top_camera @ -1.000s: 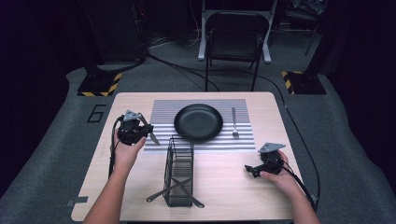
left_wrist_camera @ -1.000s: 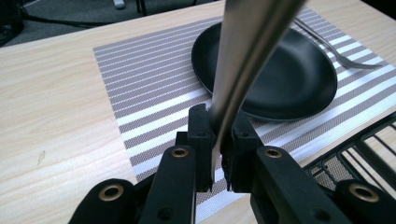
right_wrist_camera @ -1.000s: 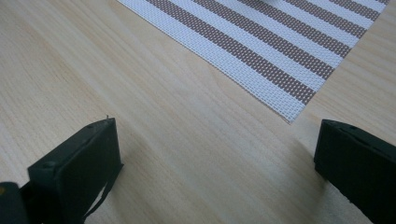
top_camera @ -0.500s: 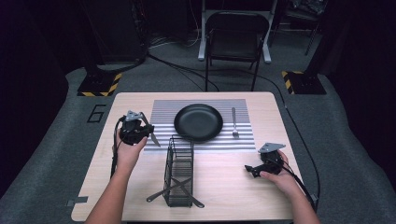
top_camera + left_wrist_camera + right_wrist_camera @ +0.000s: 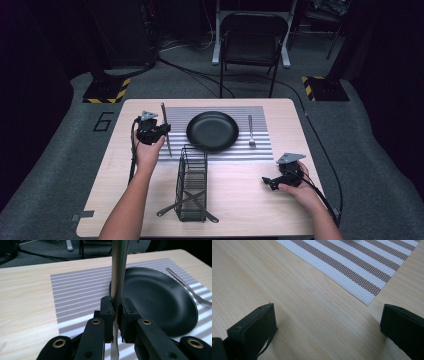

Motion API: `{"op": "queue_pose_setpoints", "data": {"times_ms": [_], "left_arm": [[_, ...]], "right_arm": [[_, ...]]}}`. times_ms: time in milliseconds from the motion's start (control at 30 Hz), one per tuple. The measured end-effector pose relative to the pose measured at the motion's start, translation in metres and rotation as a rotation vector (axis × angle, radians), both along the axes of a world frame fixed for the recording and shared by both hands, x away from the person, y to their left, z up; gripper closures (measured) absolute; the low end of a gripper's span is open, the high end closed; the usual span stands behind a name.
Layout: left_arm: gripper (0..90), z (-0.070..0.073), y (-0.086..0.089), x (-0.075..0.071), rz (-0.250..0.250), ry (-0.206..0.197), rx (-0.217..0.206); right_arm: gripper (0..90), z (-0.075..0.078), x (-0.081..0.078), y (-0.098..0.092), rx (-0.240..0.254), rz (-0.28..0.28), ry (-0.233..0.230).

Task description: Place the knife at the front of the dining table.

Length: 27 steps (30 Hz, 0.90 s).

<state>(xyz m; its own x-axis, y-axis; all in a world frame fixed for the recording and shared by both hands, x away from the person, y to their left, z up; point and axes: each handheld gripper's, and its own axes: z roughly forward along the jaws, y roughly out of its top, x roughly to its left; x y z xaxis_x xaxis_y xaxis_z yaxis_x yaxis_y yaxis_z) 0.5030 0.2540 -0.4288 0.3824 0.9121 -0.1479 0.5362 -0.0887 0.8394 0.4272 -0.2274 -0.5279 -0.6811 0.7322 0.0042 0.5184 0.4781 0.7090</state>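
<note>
Nearest you, your right gripper (image 5: 267,182) rests low on the tabletop (image 5: 240,200), its jaws spread wide with nothing between them — bare wood lies ahead of it, and a corner of the striped placemat (image 5: 352,262) just beyond. To its left stands the wire basket (image 5: 191,182), with utensils crossed at its base. Farther out, your left gripper (image 5: 116,312) is clamped on a knife (image 5: 119,267), pads pressed to the metal, the knife standing across the jaws. Just beyond it sits the black plate (image 5: 160,300) — with a fork (image 5: 186,286) past that.
</note>
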Motion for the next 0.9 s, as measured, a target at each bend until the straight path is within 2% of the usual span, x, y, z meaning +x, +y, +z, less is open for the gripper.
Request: {"op": "queue_pose_setpoints", "data": {"times_ms": [33, 67, 167, 433, 500, 533, 567, 667, 800, 833, 900], "left_arm": [[82.3, 0.000, 0.000, 0.000, 0.000, 0.000, 0.000], [82.3, -0.003, -0.002, 0.009, 0.004, 0.004, -0.005], [82.3, -0.007, -0.003, 0.016, 0.004, 0.015, -0.009], [82.4, -0.026, -0.011, 0.035, 0.020, -0.019, -0.040], [82.4, -0.031, -0.011, 0.039, 0.023, -0.018, -0.048], [82.5, -0.033, -0.011, 0.045, 0.022, 0.005, -0.069], [82.5, -0.033, -0.012, 0.047, 0.024, 0.017, -0.058], [82.5, -0.027, -0.014, 0.049, 0.025, 0.007, -0.044], [82.5, -0.009, -0.016, 0.051, 0.031, -0.013, -0.054], [82.5, -0.009, -0.016, 0.051, 0.031, -0.013, -0.054], [82.5, 0.003, -0.016, 0.053, 0.038, -0.016, -0.076]], "right_arm": [[0.0, 0.000, 0.000, 0.000, 0.000, 0.000, 0.000], [0.0, 0.000, 0.000, 0.000, 0.000, 0.000, 0.000], [0.0, 0.000, 0.000, 0.000, 0.000, 0.000, 0.000], [0.0, 0.000, 0.000, 0.000, 0.000, 0.000, 0.000], [0.0, 0.000, 0.000, 0.000, 0.000, 0.000, 0.000], [0.0, 0.000, 0.000, 0.000, 0.000, 0.000, 0.000], [0.0, 0.000, 0.000, 0.000, 0.000, 0.000, 0.000], [0.0, 0.000, 0.000, 0.000, 0.000, 0.000, 0.000], [0.0, 0.000, 0.000, 0.000, 0.000, 0.000, 0.000], [0.0, 0.000, 0.000, 0.000, 0.000, 0.000, 0.000], [0.0, 0.000, 0.000, 0.000, -0.001, 0.001, 0.000]]}}
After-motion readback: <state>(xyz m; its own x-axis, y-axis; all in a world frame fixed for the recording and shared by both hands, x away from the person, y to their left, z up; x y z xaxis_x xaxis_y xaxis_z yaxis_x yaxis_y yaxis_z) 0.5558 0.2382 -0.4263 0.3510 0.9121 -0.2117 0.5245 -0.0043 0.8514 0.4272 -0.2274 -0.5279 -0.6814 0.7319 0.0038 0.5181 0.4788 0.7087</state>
